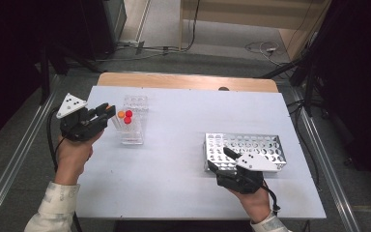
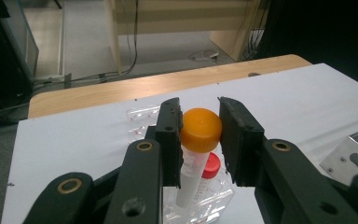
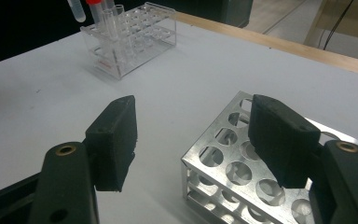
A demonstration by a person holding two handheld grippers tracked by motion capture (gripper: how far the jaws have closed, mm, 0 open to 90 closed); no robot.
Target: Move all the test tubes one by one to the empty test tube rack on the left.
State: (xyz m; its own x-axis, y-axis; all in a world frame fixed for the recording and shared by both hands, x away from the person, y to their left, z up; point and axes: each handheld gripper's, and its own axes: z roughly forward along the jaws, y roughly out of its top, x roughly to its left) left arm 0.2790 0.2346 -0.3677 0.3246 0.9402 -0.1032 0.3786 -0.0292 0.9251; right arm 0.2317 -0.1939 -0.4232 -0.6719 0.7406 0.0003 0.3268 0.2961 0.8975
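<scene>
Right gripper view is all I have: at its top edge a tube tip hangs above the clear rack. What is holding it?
Observer: The left claw is shut on it, with a jaw pressing each side of its cap.
Operator: What colour is that cap?
Observer: Orange. In the left gripper view it is the orange-capped tube.
Operator: I see one red cap in the rack. Are there more?
Observer: The high view shows two red-capped tubes side by side in the clear rack.
</scene>
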